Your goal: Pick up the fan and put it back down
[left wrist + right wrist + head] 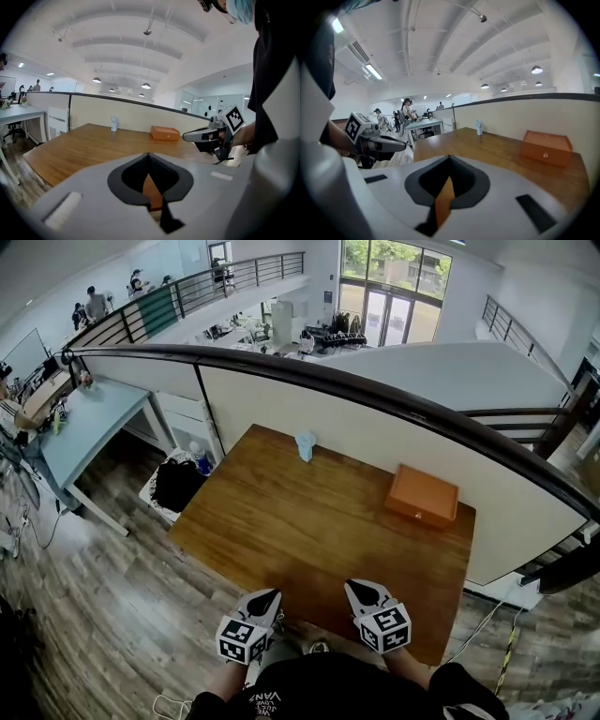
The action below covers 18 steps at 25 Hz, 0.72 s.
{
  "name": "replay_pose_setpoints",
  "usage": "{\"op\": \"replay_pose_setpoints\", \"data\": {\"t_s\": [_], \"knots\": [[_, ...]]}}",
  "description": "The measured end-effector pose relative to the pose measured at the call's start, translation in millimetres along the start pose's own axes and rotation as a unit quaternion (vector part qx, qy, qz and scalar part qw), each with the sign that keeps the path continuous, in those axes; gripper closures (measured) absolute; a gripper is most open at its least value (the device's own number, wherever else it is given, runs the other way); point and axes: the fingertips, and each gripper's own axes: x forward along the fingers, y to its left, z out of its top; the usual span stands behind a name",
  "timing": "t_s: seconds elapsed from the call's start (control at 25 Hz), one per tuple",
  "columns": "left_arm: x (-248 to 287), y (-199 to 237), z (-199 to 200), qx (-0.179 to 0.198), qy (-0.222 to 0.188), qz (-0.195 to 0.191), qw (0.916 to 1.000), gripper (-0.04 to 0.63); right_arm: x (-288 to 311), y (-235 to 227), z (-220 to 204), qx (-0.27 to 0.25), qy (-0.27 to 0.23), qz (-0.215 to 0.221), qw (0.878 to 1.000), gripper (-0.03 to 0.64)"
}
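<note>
Wooden table [309, 521] stands by partition [394, 442]; left gripper [272, 595] and right gripper [357, 588] jaws are closed.

- The left gripper [271, 594] has a pale grey shell that narrows to a dark, pointed snout.
- The right gripper [355, 586] is built the same way, with a grey body and a black nose.
- In each gripper view, the grey shell frames a black-lined, teardrop-shaped recess [149, 176].
- Seen side-on from the left gripper view, the right gripper has a black grip block [216, 145] under its grey snout.
- Each gripper carries a marker cube [244, 640] with white faces printed with black square patterns.
- The person wears a black top [314, 688] with white lettering on the front.
- Its black sleeve [459, 684] ends above the forearm.
</note>
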Motion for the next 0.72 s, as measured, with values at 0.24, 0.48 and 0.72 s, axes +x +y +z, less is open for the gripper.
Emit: {"op": "replay_pose_setpoints", "data": {"t_s": [0.24,0.48,0.72], "knots": [[-2.5,-5.5,-5.3,-0.003,0.006,0.002,1.0000,0.584,-1.7,2.0,-5.0,-0.007,0.011,0.006,1.000,0.604],[0.4,-6.9,-2.4,-0.005,0.010,-0.004,0.9999,0.584,-2.1,-1.2,-4.9,-0.011,0.017,0.009,1.000,0.604],[2.9,4.9,4.8,-0.001,0.010,-0.006,0.9999,0.584,6.5,-0.8,0.6,-0.012,0.018,0.009,1.000,0.604]]}}
